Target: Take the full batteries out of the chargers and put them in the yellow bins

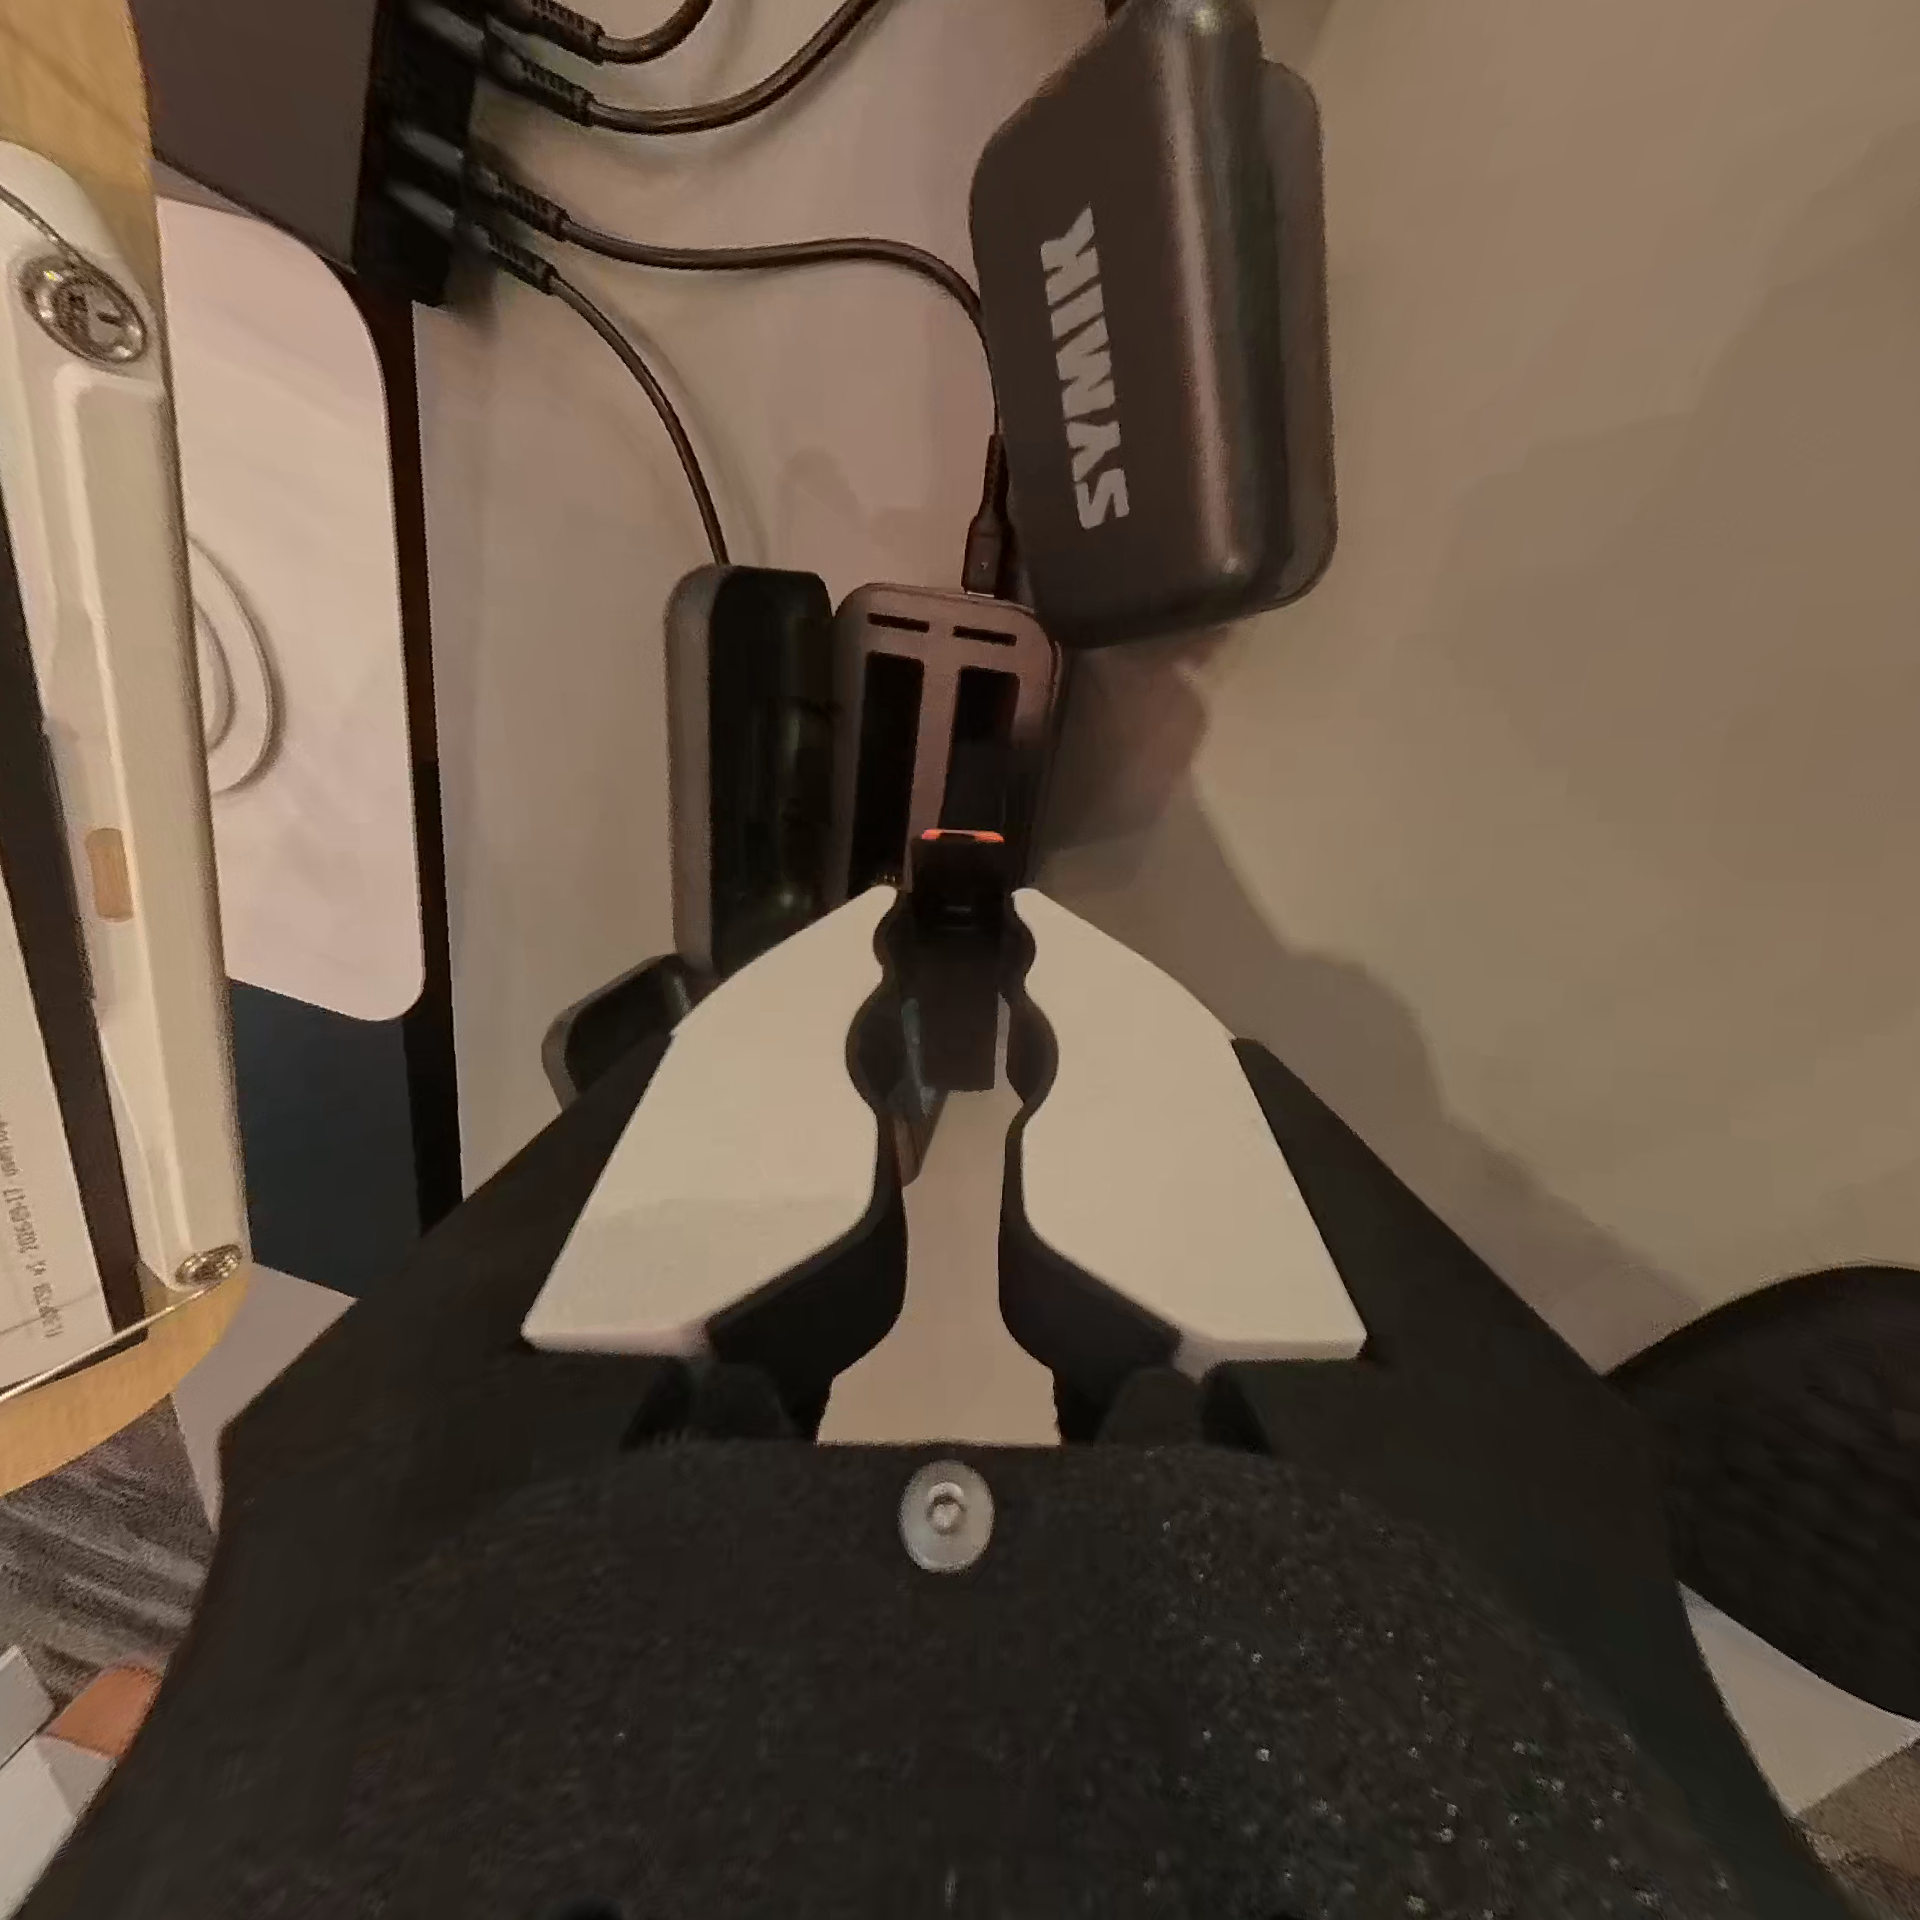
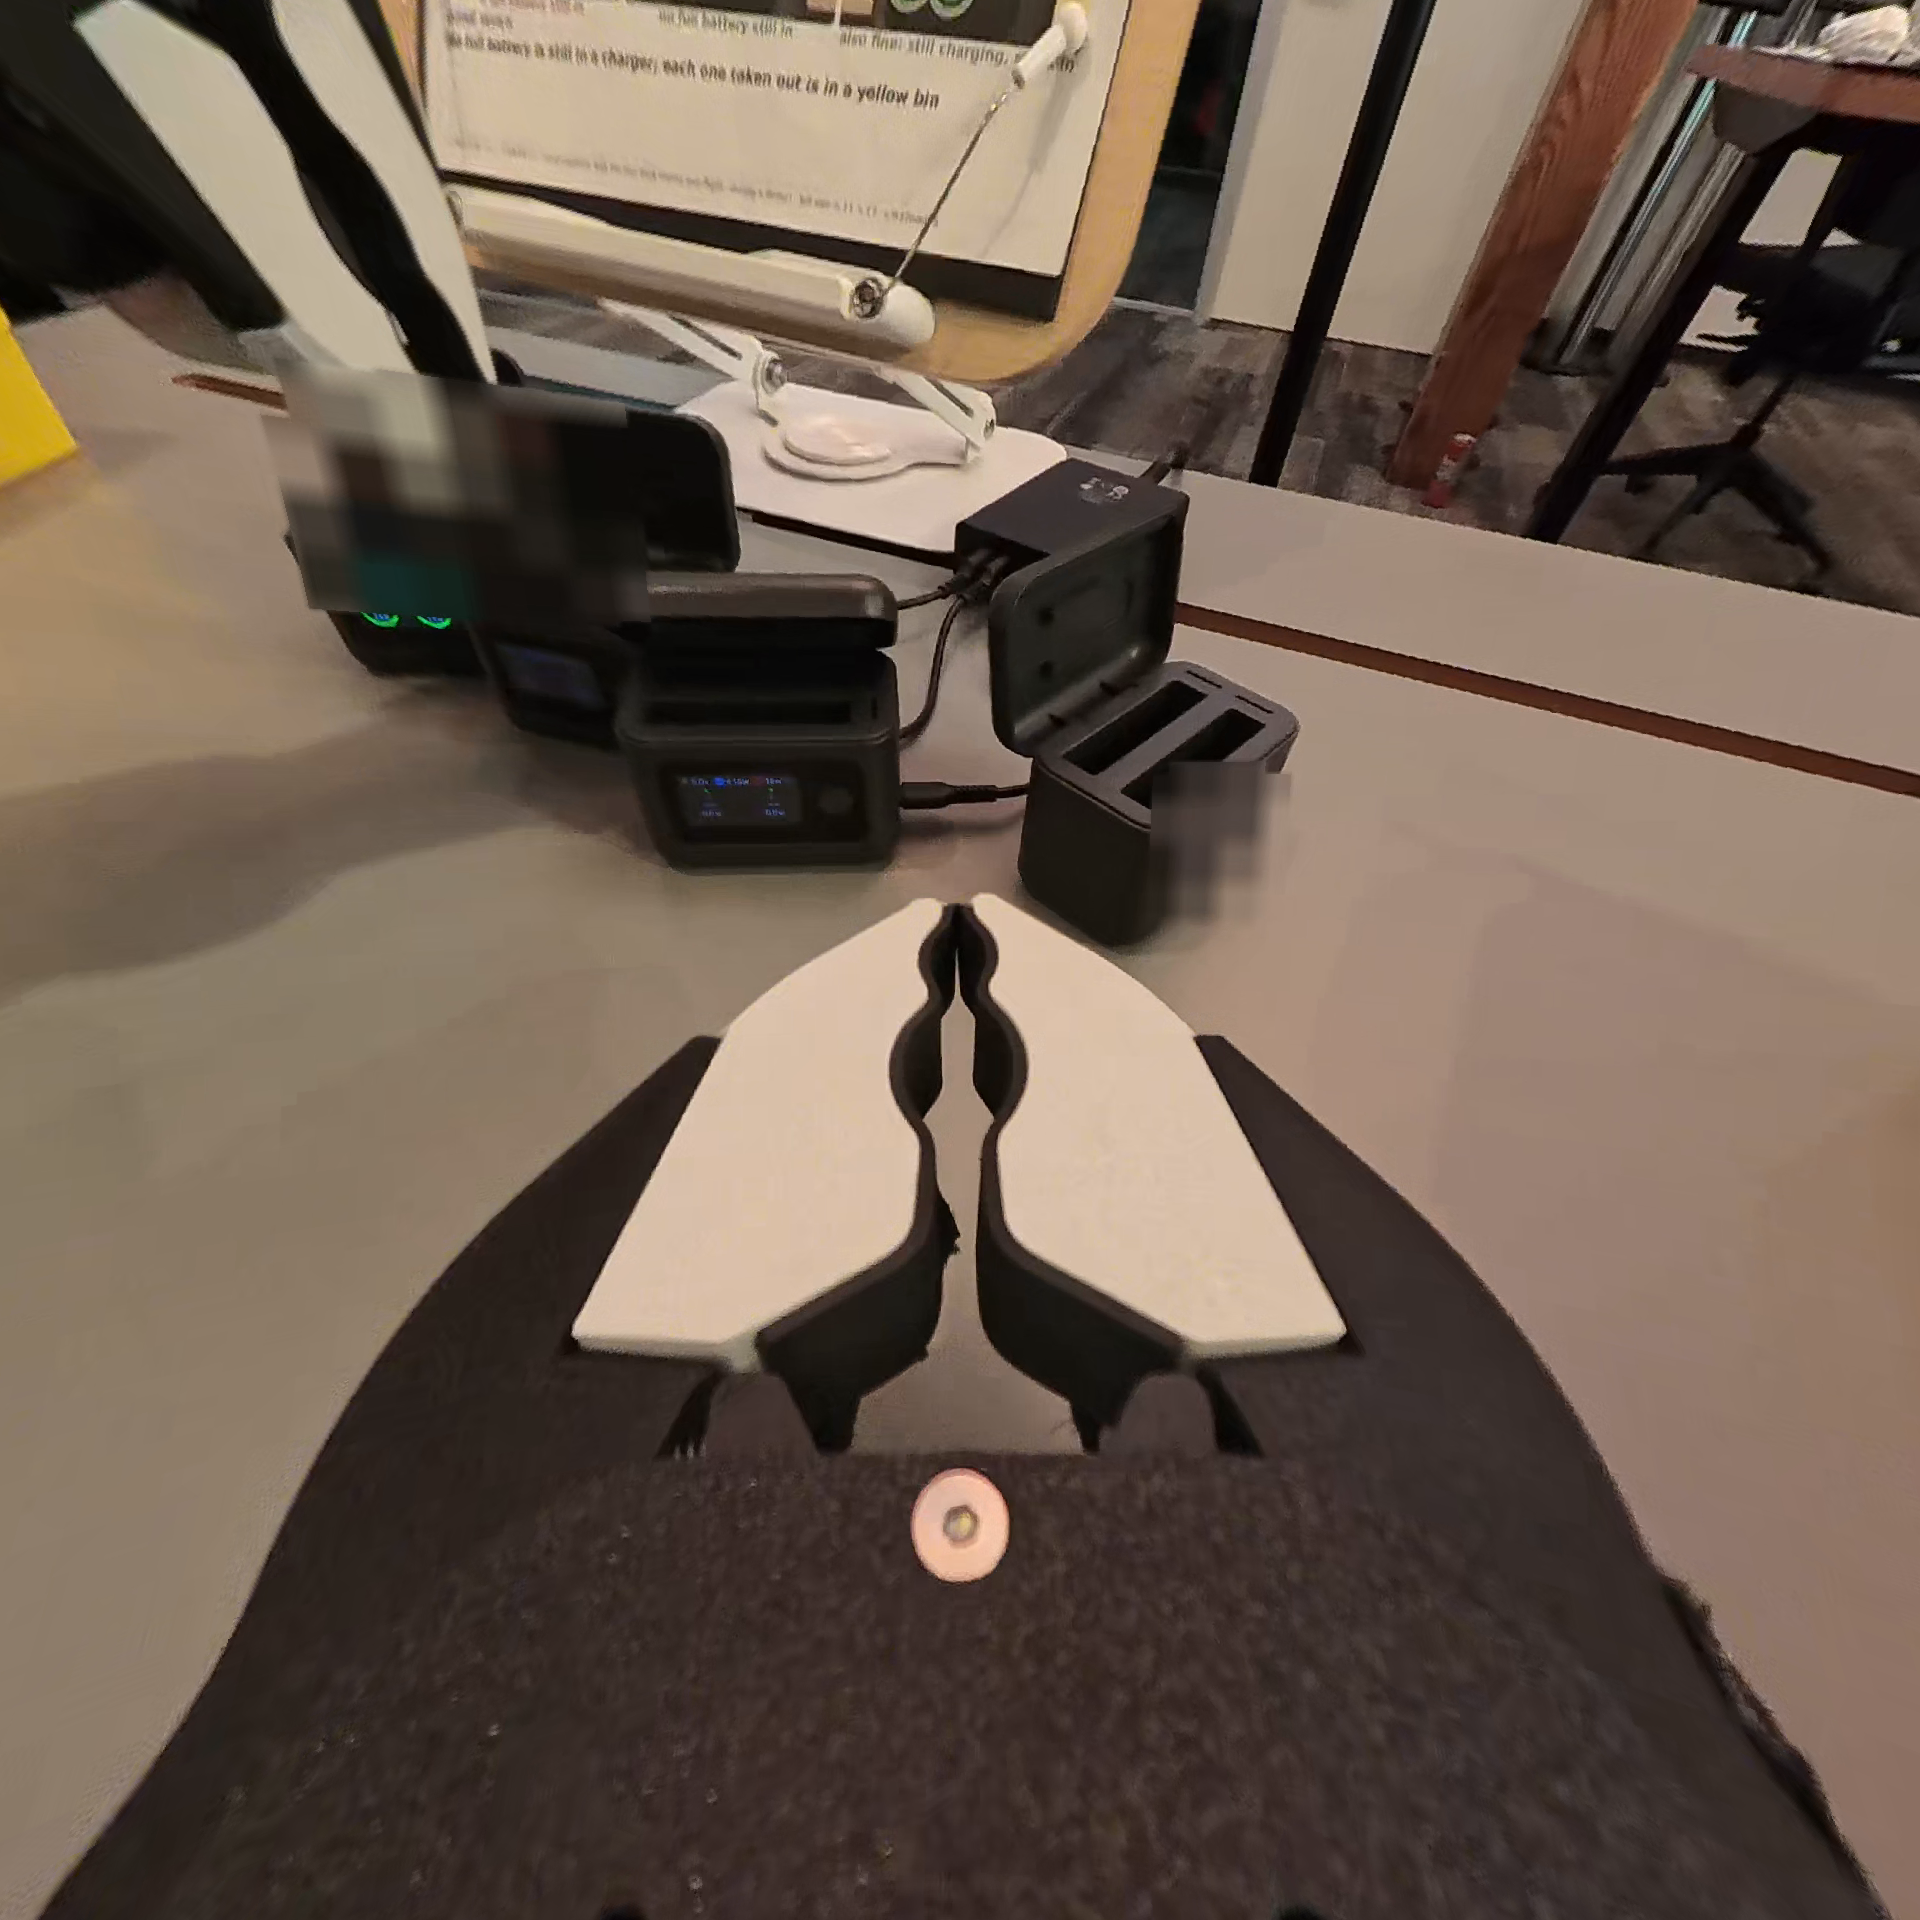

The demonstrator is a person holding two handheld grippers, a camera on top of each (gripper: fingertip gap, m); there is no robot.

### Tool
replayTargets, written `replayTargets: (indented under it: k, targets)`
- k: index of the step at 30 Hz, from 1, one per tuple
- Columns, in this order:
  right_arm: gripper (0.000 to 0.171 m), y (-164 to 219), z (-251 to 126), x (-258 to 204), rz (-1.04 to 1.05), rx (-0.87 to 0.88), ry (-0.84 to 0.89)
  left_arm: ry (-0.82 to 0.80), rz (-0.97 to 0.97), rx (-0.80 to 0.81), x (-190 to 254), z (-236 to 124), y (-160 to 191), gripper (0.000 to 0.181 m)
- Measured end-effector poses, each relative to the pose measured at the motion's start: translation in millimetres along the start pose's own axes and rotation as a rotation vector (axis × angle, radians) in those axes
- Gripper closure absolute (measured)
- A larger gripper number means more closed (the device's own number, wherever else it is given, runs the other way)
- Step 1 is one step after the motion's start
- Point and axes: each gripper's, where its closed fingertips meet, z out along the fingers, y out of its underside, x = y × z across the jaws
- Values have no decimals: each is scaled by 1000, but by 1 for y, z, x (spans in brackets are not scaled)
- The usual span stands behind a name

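In the left wrist view my left gripper (image 1: 956, 899) is shut on a black battery (image 1: 954, 997) with an orange end. It holds the battery just above the right slot of an open dark charger (image 1: 951, 717), whose lid (image 1: 1153, 343) is flipped back. A second black charger (image 1: 748, 758) stands beside it on the left. In the right wrist view my right gripper (image 2: 961, 912) is shut and empty above the grey table (image 2: 312, 1039). Ahead of it are a charger with a lit screen (image 2: 769, 779) and an open charger with empty slots (image 2: 1112, 831). A corner of a yellow bin (image 2: 29, 410) shows at far left.
A black power hub (image 2: 1070, 509) feeds cables to the chargers; it also shows in the left wrist view (image 1: 416, 156). A white stand with a framed sheet (image 2: 790, 156) is behind them. My left gripper (image 2: 343, 208) hangs over the left chargers. Table legs and a chair stand beyond the table's edge. Across from one pair of fingers to the other is roughly 20 cm.
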Motion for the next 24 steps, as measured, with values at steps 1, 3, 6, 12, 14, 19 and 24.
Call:
replayTargets:
  k: [1,3,6,12,14,19,24]
  targets:
    - [171,1,1,-2,-12,-7,-4,3,0,-7,-1,1,-1,166]
    - [171,3,2,-4,-34,-20,-13,6,1,-27,-3,2,-3,166]
    - [171,7,3,-10,-54,-41,-33,10,13,-59,-3,4,-6,165]
    - [171,8,2,-18,-78,-54,-57,28,58,-145,1,13,-6,165]
    - [171,7,2,-20,-80,-52,-65,34,65,-160,2,16,-6,165]
    - [171,3,-1,-20,-75,-39,-65,39,64,-160,2,23,-9,166]
    - [171,0,-3,-21,-55,-23,-73,35,59,-128,3,32,-16,165]
